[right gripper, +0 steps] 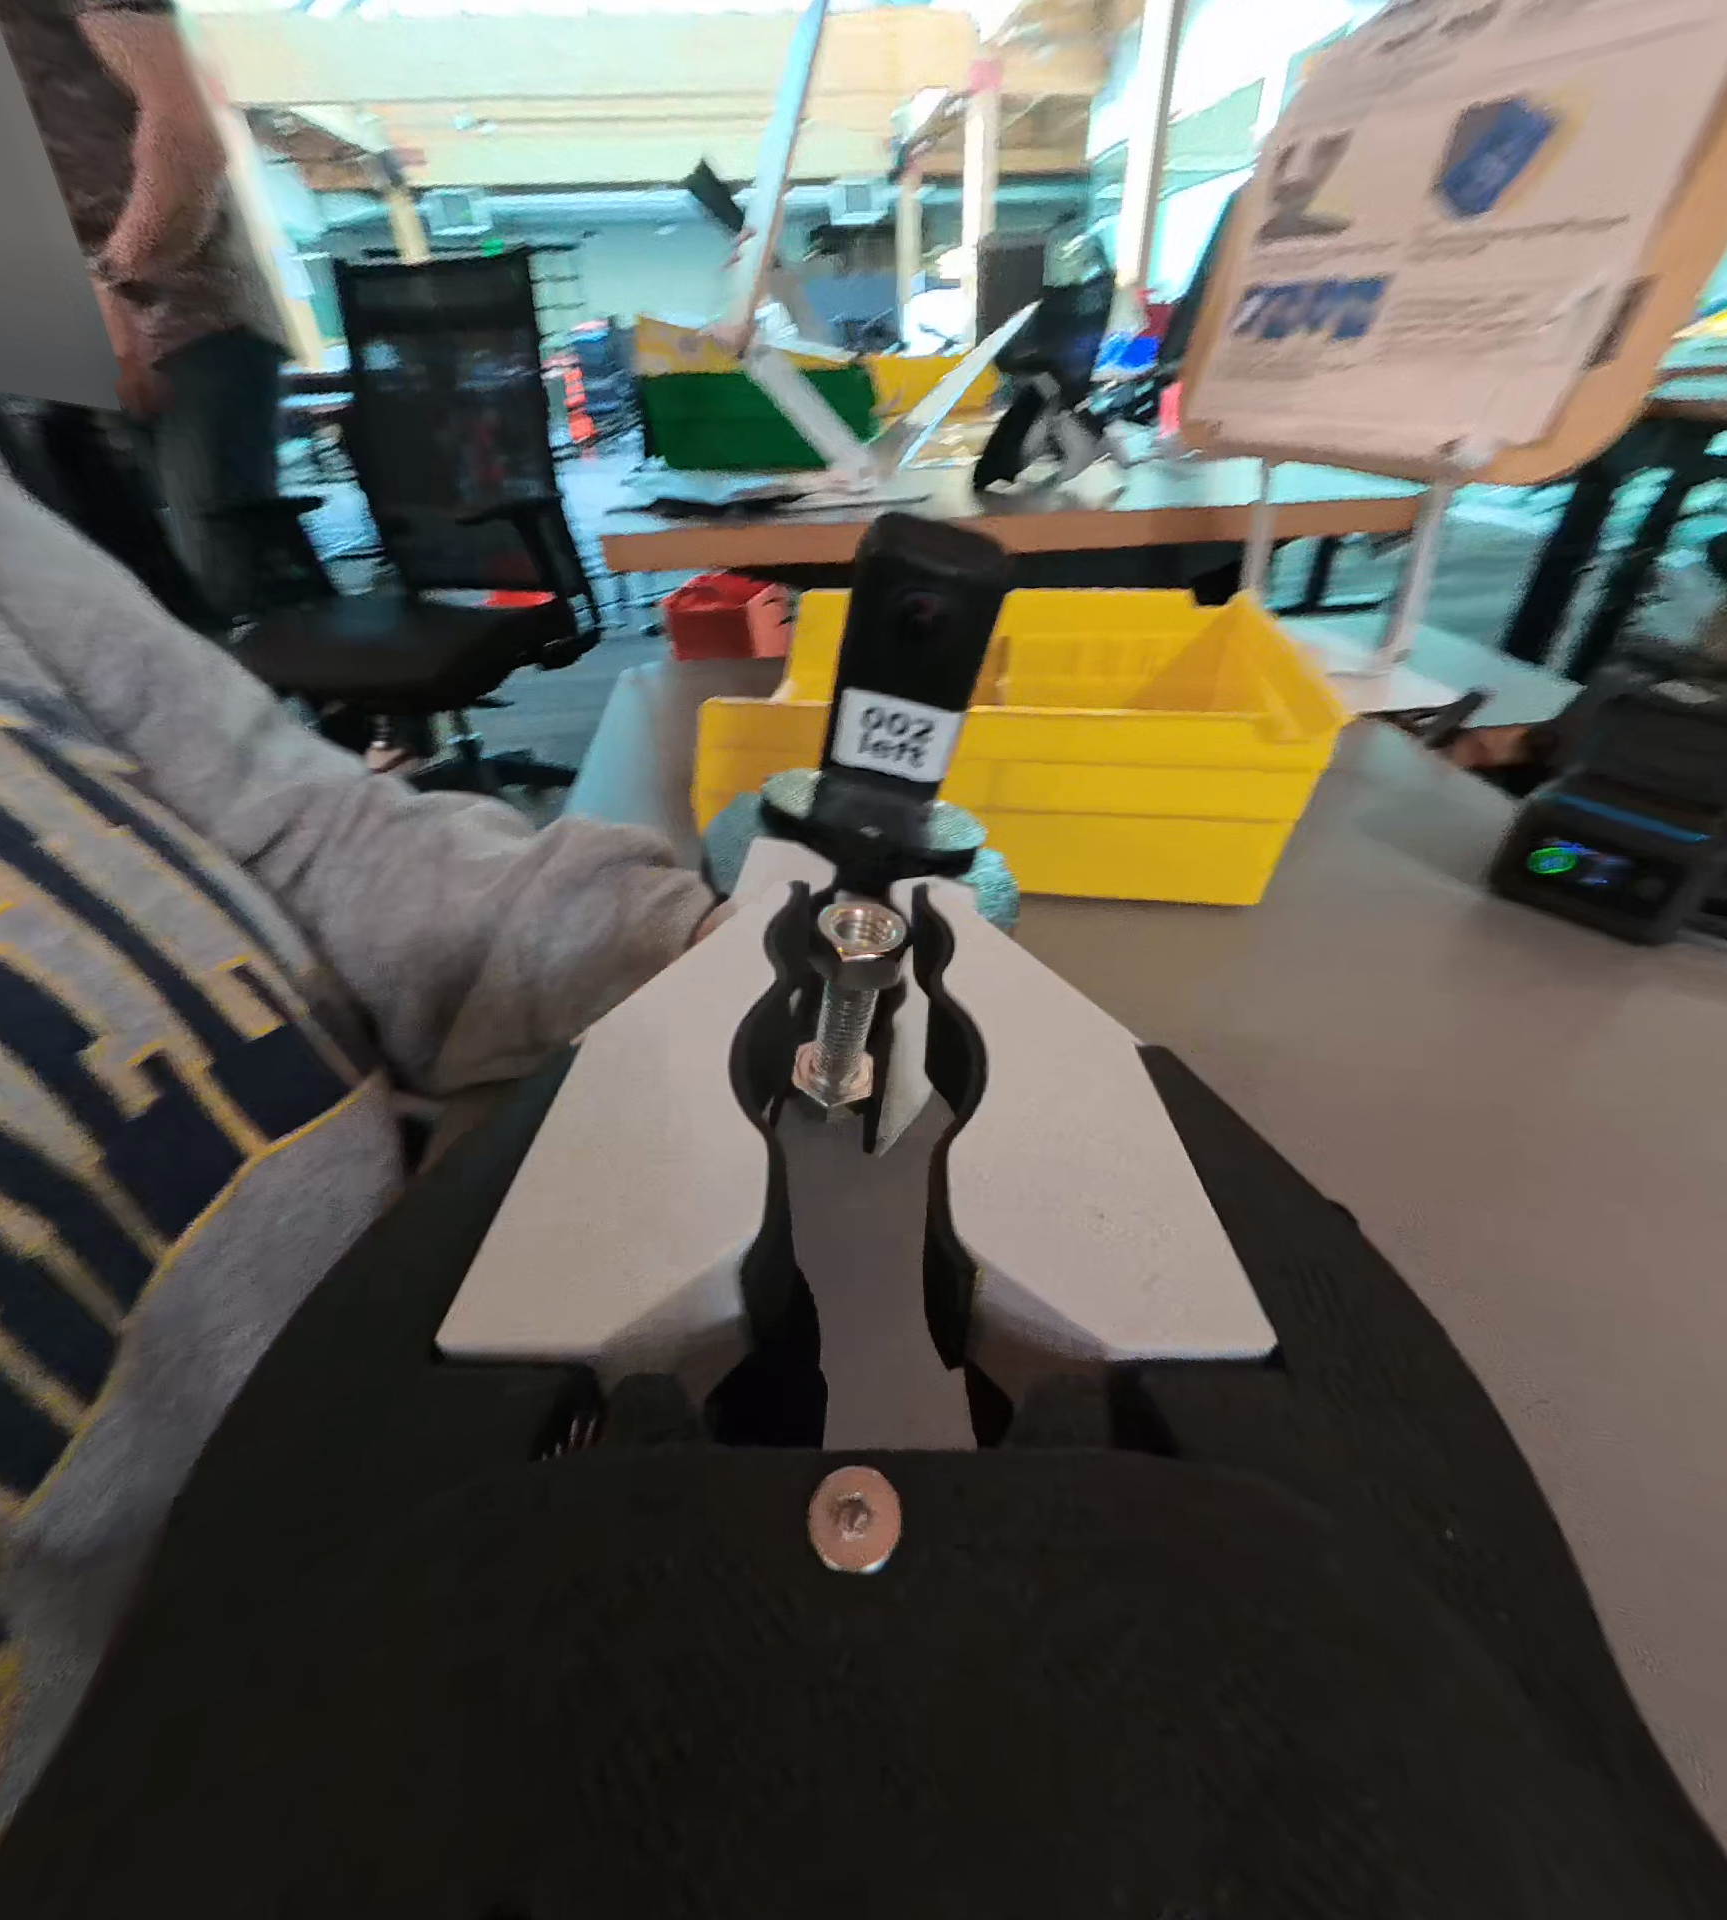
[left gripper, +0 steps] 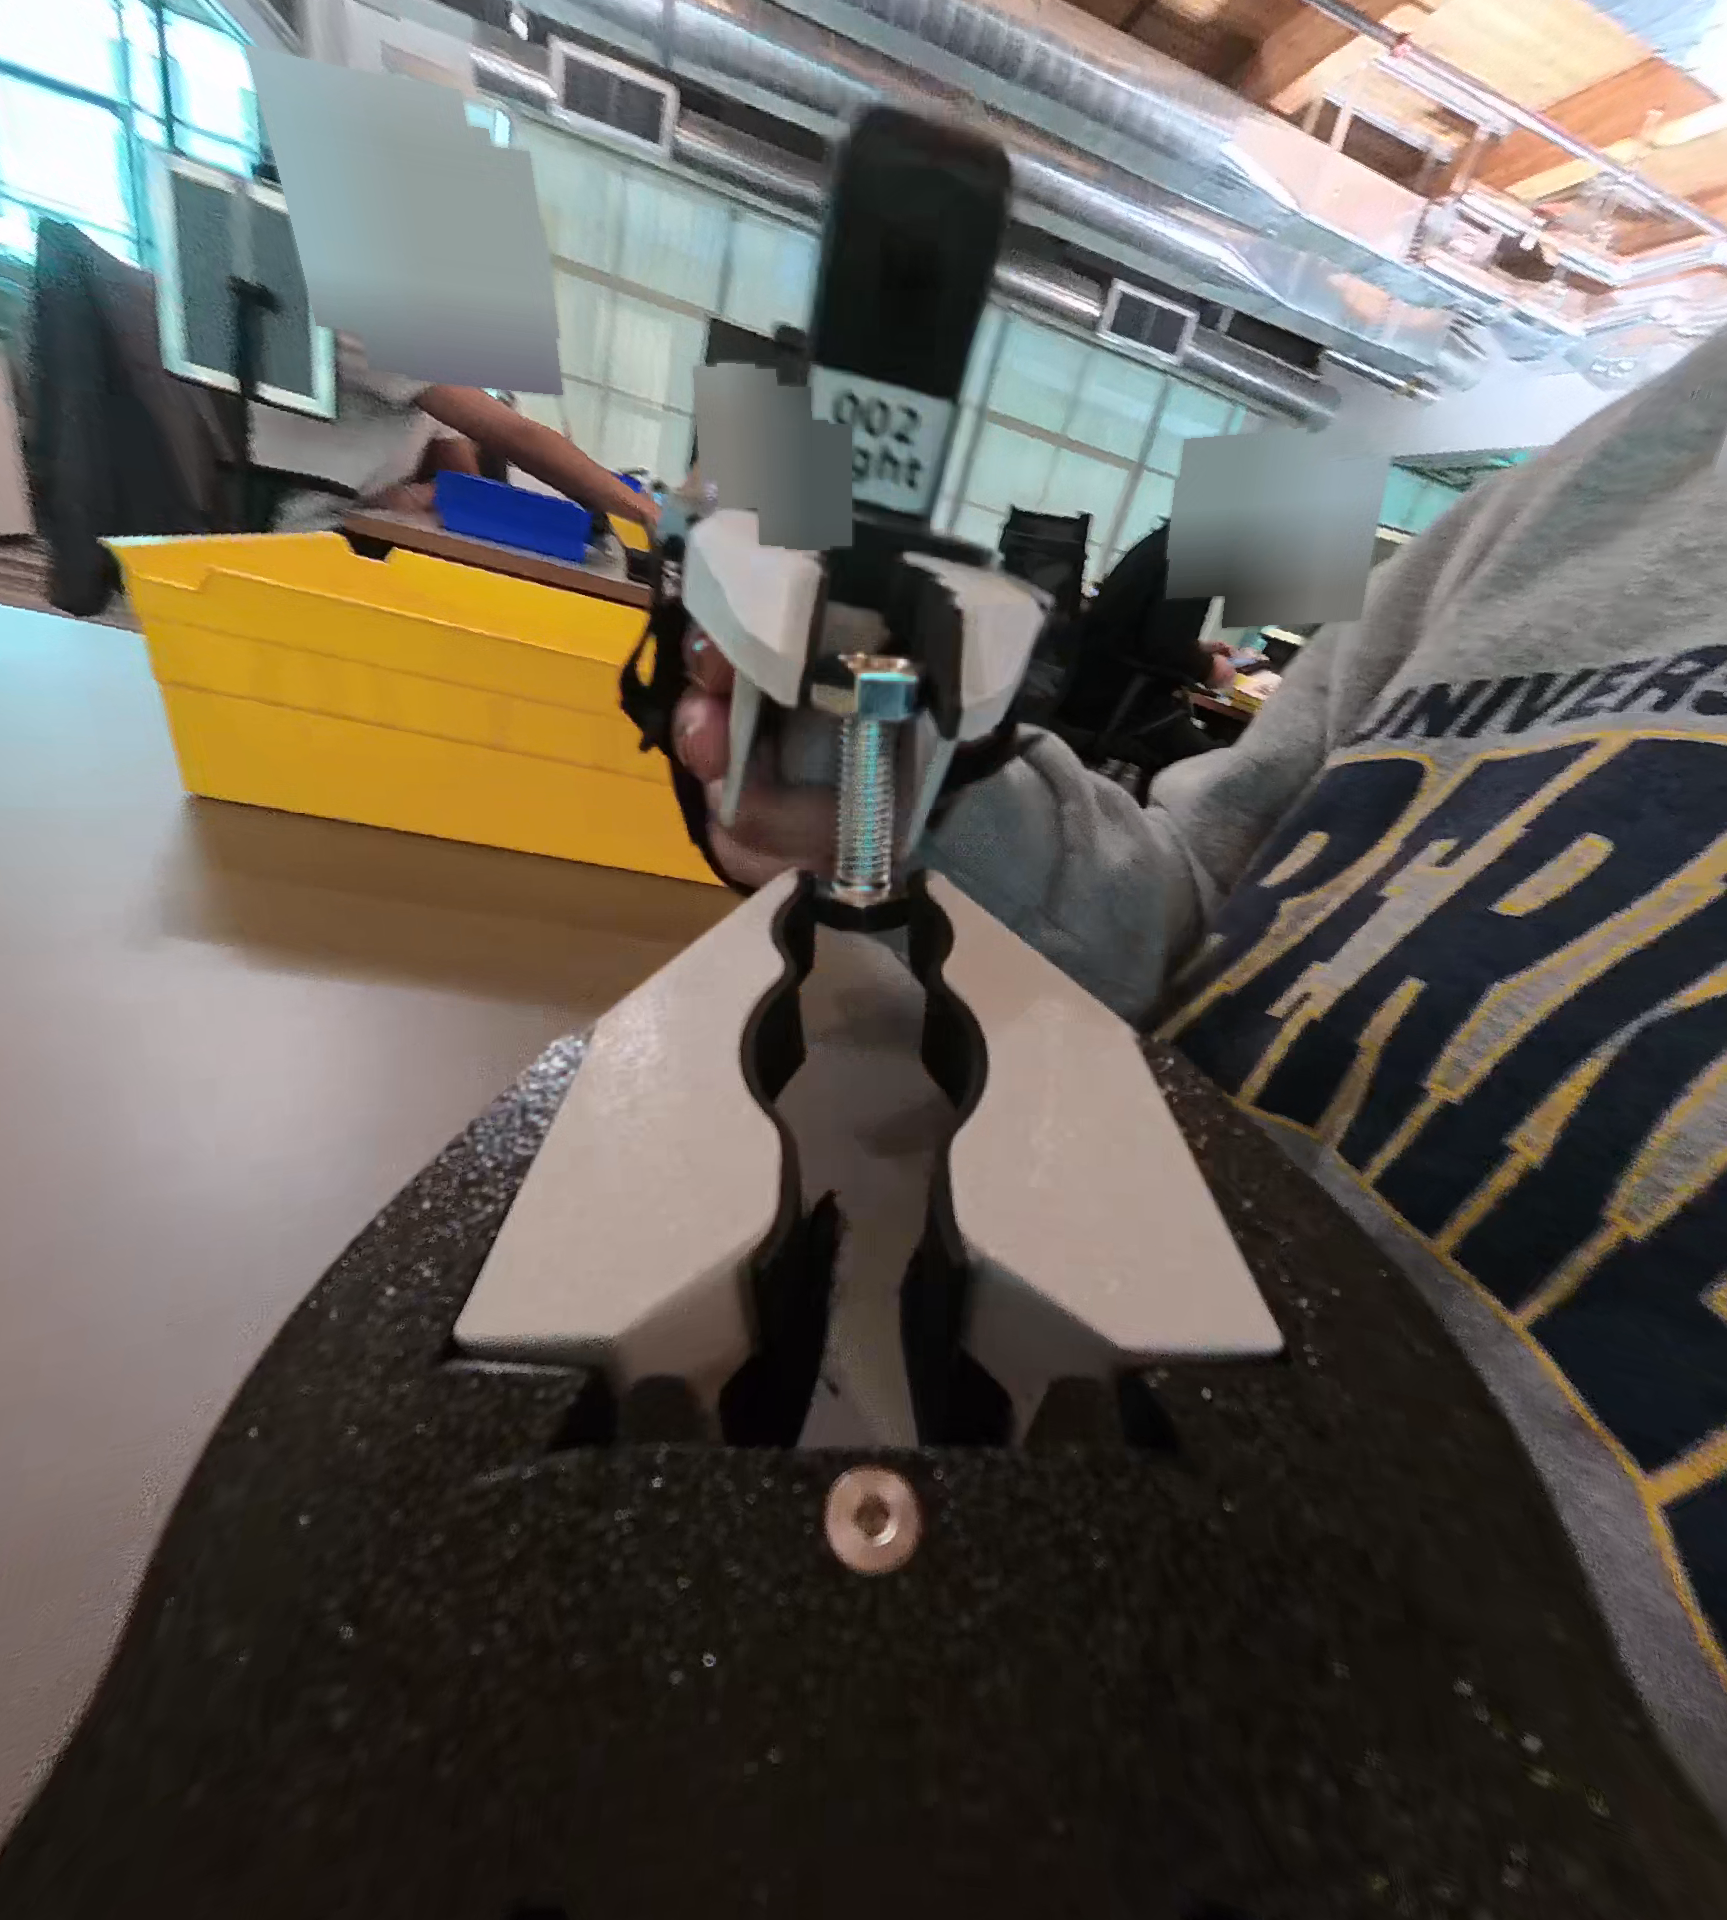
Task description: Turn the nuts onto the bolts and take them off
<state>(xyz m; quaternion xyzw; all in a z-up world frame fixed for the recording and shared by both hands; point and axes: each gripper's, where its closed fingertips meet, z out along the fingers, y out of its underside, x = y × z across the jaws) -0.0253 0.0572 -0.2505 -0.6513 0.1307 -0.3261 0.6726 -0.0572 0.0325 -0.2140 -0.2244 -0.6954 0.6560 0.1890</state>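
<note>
A silver bolt [left gripper: 861, 800] is held in the air between both grippers, above the table. My right gripper [right gripper: 859, 899] is shut on the bolt's hex head [right gripper: 833, 1081], and the threaded shaft [right gripper: 838, 1023] runs forward along its fingers. My left gripper [left gripper: 861, 904] is shut at its tips on a dark hex nut [left gripper: 854, 916] sitting on the bolt's free end. The nut [right gripper: 857, 940] shows its threaded hole in the right wrist view. The right gripper [left gripper: 833, 821] faces me in the left wrist view, with the bolt head [left gripper: 864, 691] between its fingers.
A yellow bin [left gripper: 402, 707] stands on the brown table [left gripper: 163, 1039] behind the grippers; it also shows in the right wrist view [right gripper: 1098, 810]. A black device with a lit screen [right gripper: 1607, 862] sits at the right. The person's grey sweatshirt [left gripper: 1461, 935] is close by. There is about 5 cm between the tips of the two grippers.
</note>
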